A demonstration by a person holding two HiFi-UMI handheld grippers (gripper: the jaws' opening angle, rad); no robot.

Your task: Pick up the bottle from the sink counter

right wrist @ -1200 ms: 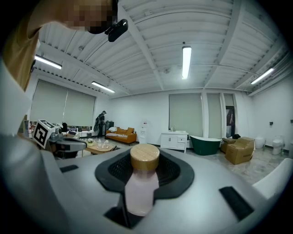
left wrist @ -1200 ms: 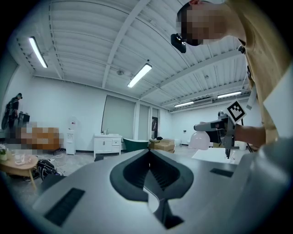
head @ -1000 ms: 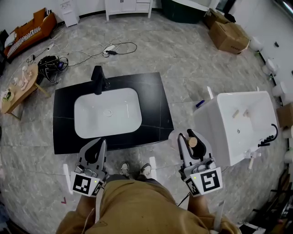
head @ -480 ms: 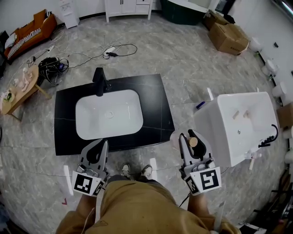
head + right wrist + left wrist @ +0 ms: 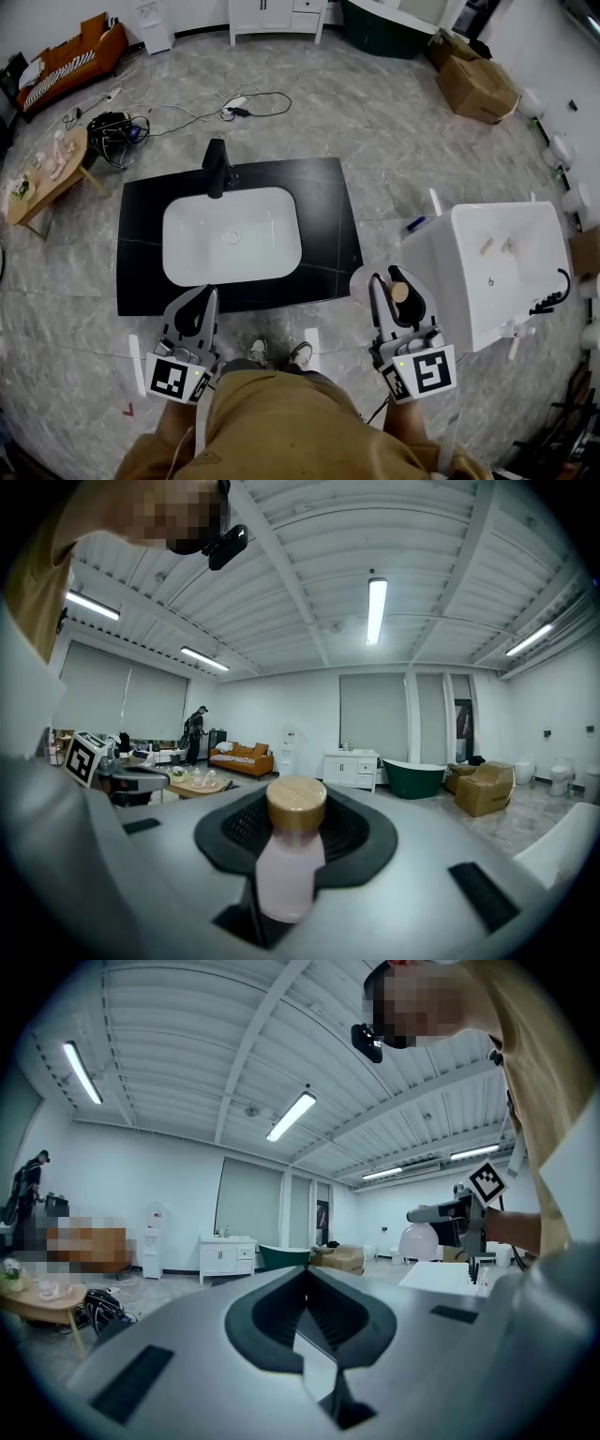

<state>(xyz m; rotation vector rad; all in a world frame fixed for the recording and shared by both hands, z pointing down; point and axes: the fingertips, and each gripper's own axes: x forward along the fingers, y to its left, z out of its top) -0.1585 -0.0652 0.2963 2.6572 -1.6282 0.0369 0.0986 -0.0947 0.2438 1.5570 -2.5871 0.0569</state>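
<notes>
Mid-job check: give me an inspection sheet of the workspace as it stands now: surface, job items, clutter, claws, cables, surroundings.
Surface: black sink counter with a white basin and a black faucet.
Job's things: bottle, pinkish with a wooden cap, off the counter and held in the right claw.
Clutter: nothing seen on the counter.
Claws: left claw shut and empty; right claw shut on the bottle.
Cables: loose cables and a power strip on the floor beyond the counter.
Surroundings: white washbasin unit to the right, cardboard box, orange sofa, wooden side table.
</notes>
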